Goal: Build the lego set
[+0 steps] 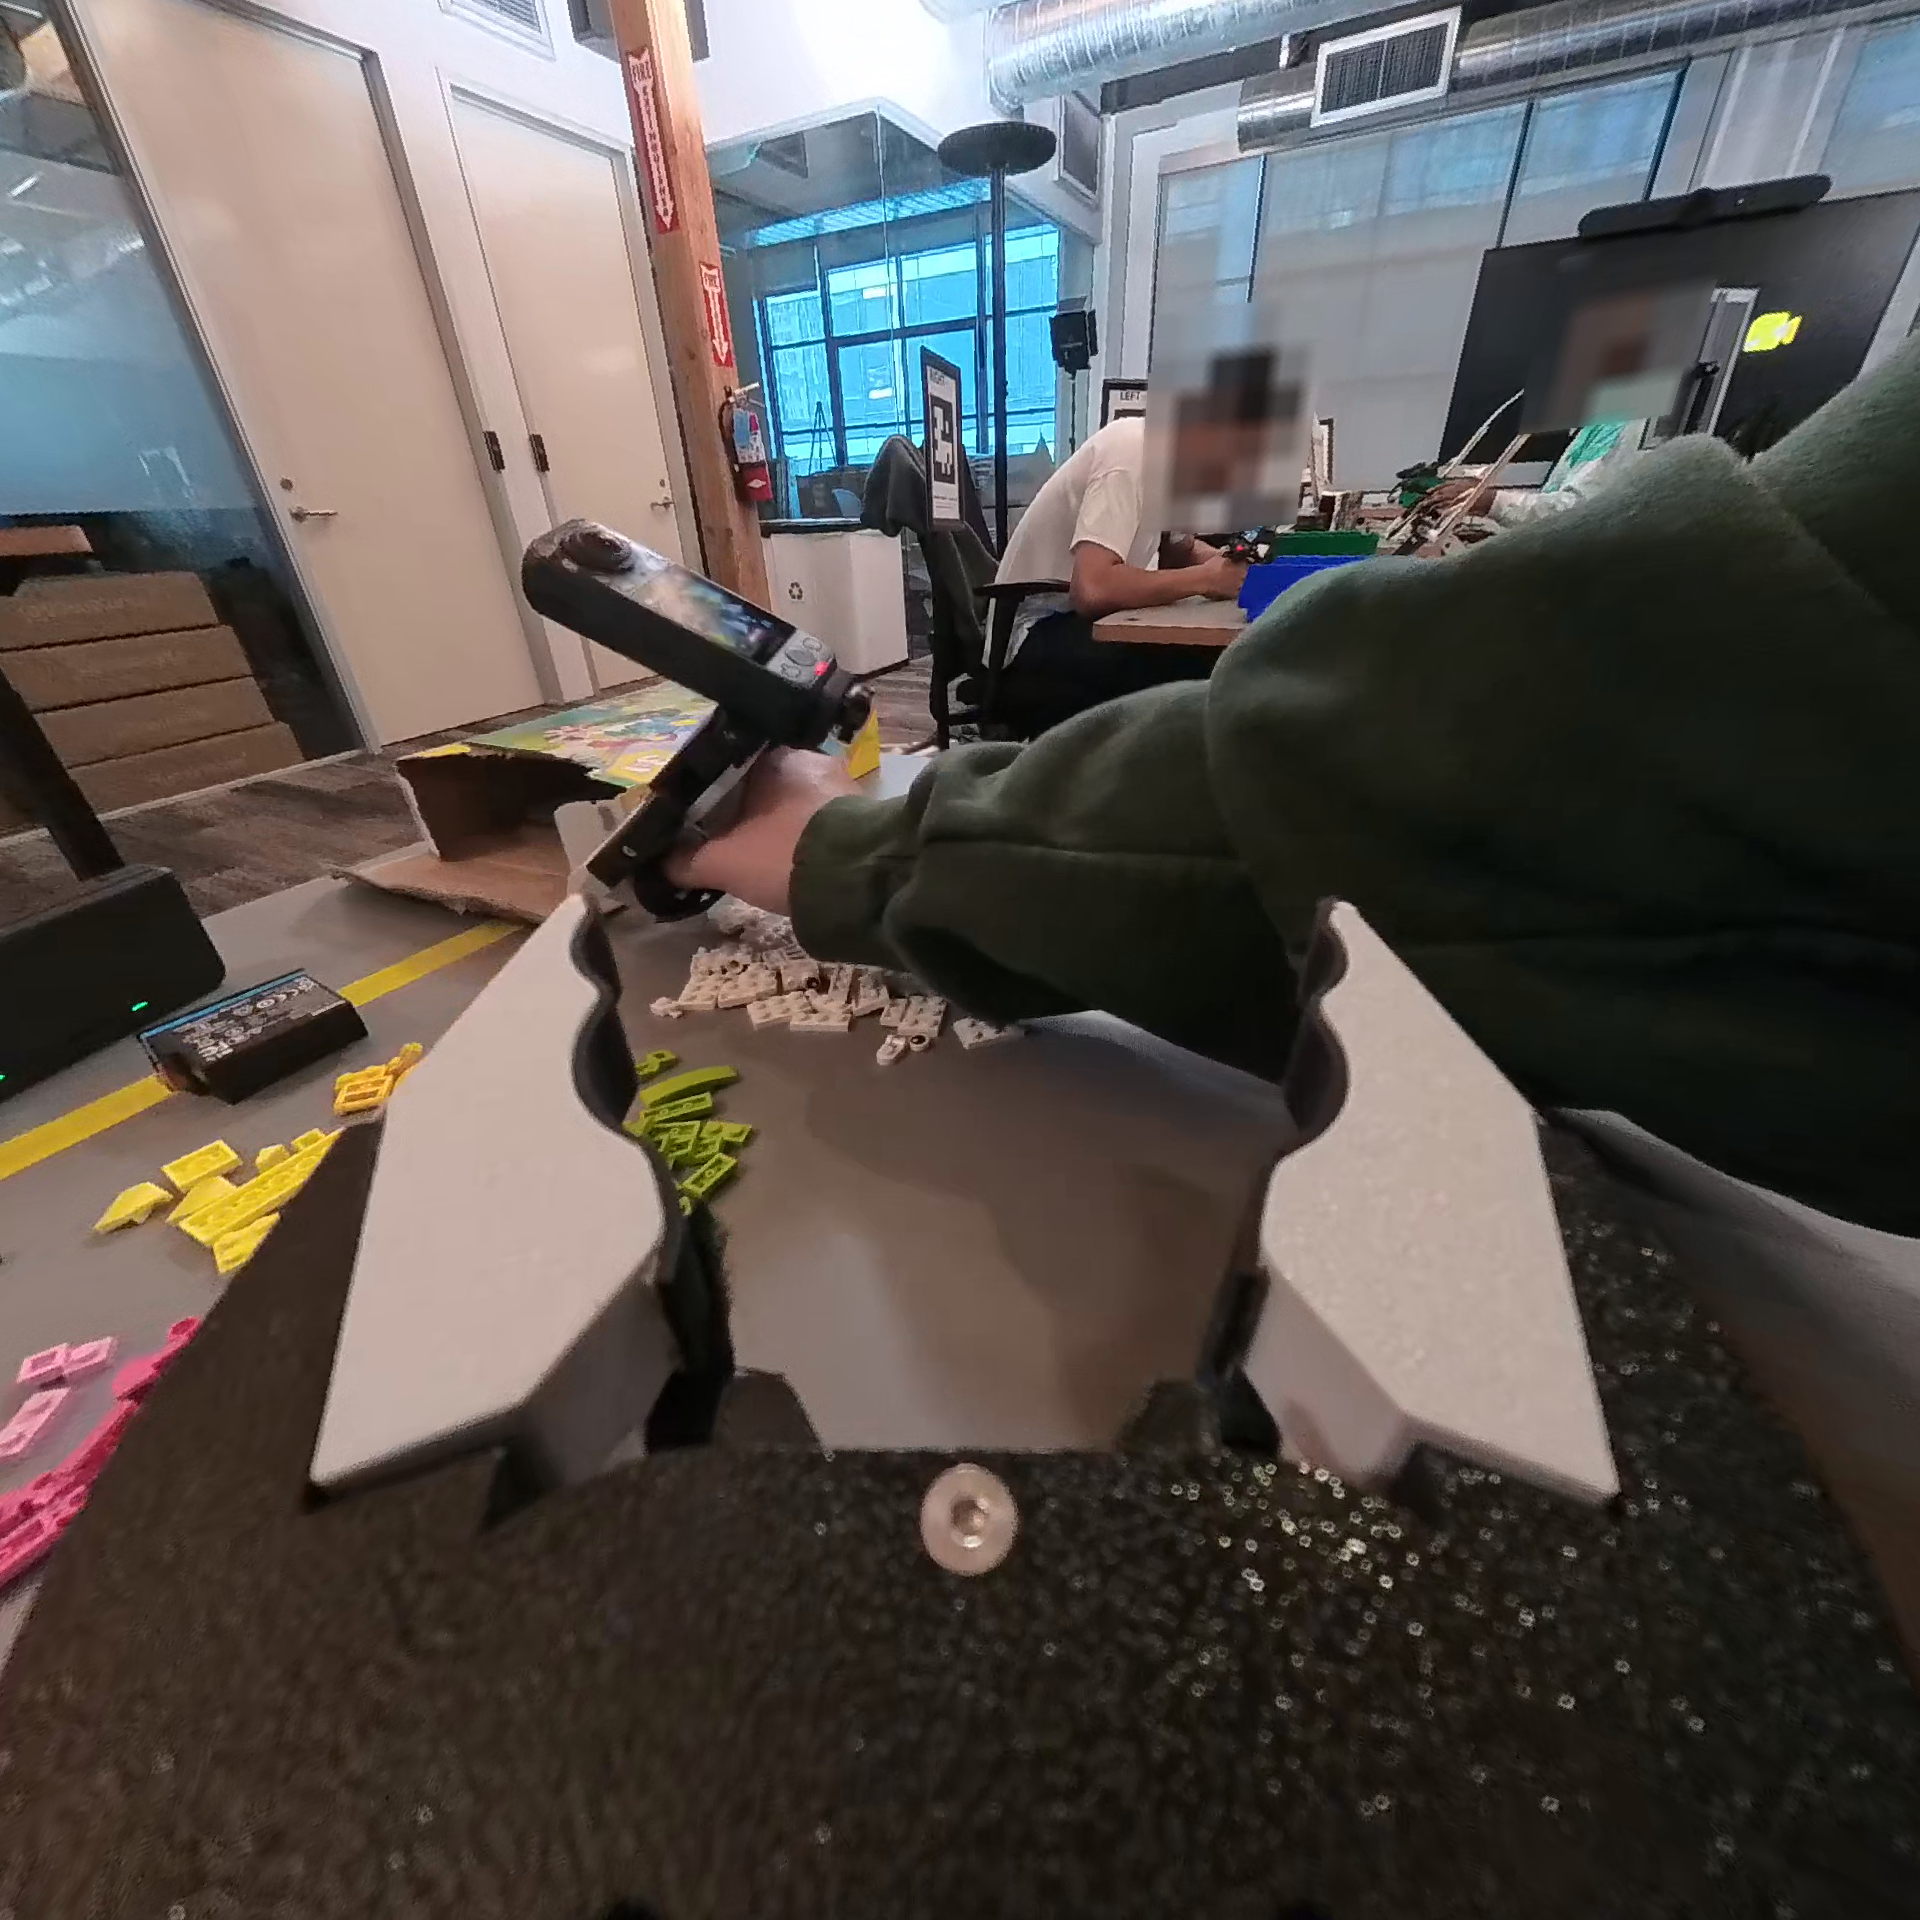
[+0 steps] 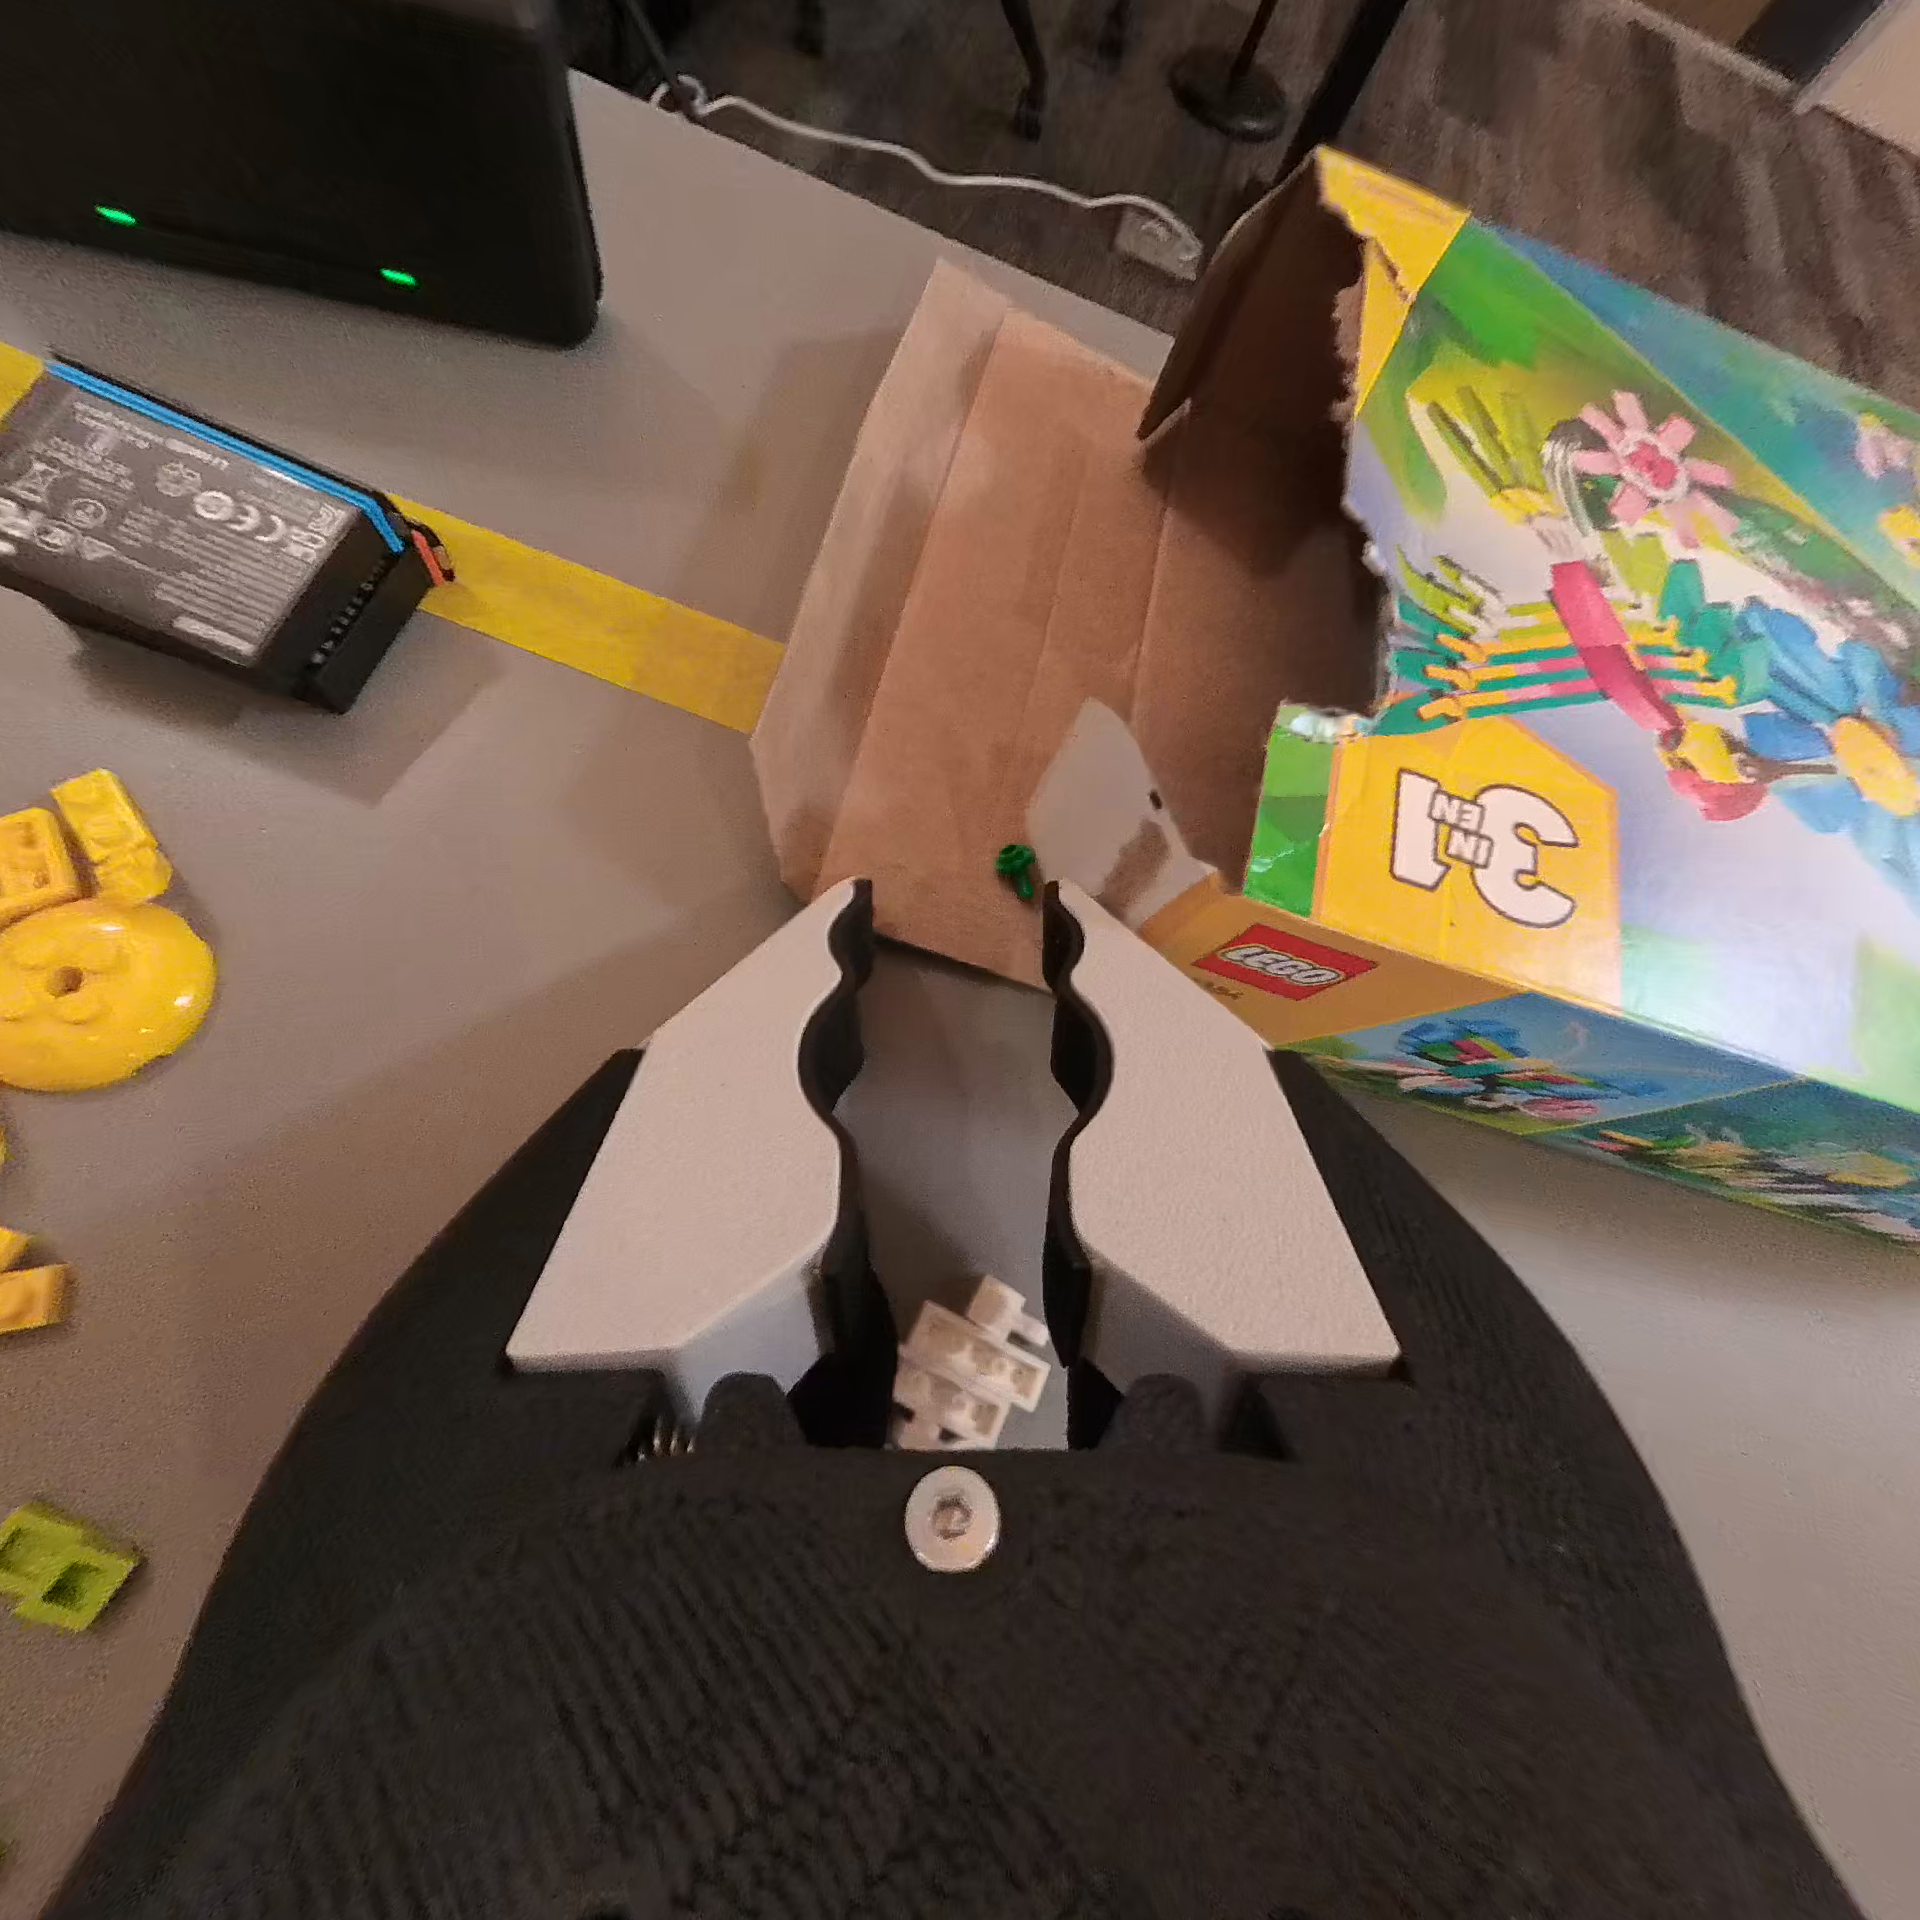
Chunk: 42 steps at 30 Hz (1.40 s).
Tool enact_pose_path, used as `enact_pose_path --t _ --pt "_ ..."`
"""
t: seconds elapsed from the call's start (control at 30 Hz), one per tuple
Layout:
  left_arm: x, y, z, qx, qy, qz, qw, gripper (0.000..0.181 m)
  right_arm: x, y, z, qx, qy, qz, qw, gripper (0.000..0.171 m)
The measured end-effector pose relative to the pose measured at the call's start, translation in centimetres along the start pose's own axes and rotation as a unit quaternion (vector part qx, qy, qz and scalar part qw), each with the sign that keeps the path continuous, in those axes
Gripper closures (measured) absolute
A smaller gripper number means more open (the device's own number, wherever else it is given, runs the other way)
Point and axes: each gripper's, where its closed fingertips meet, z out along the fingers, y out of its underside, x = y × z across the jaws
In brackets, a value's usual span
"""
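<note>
Grey fingers [image 2: 717, 1132], black textured body, green sleeve [image 1: 1351, 831]

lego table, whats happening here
A person in a green sleeve works two handheld grippers over a grey table of bricks sorted by colour. The right gripper is open, reaching over the white pieces, some of which show between its fingers near the torn set box. The left gripper hangs open and empty by the lime green pieces. No assembled model is visible.

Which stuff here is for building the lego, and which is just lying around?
For building: white pieces, green pieces, yellow pieces, pink pieces, lego box, both tongs.

Lying about: black battery, black box with green lights, yellow tape.
</note>
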Motion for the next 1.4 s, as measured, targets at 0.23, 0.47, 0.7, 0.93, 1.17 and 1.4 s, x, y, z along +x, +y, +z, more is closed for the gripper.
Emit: enact_pose_path --t 0.23,0.47,0.7,0.93,1.17,1.4 --pt "0.2 0.0 0.1 0.001 0.002 0.011 1.0 0.056 -2.5 -5.0 -2.8 -0.068 -0.13 -0.121 0.982 0.138" --pt "0.2 0.0 0.1 0.001 0.002 0.01 1.0 0.057 0.3 -2.5 -2.2 -0.33 -0.153 -0.561 0.744 0.136" --pt "0.3 0.0 0.1 0.002 0.005 0.01 1.0 0.057 0.4 -0.3 0.1 -0.408 -0.187 -0.635 0.629 0.129" --pt "0.3 0.1 0.0 0.002 0.008 0.004 1.0 0.057 1.6 0.9 0.9 -0.465 -0.171 -0.662 0.563 0.14" --pt "0.2 0.3 0.1 0.0 0.008 -0.002 1.0 0.058 2.2 1.2 1.3 -0.469 -0.159 -0.668 0.556 0.155" --pt "-0.2 0.3 0.1 0.001 0.003 -0.013 1.0 0.059 0.2 0.4 0.5 -0.41 -0.17 -0.668 0.598 0.165"
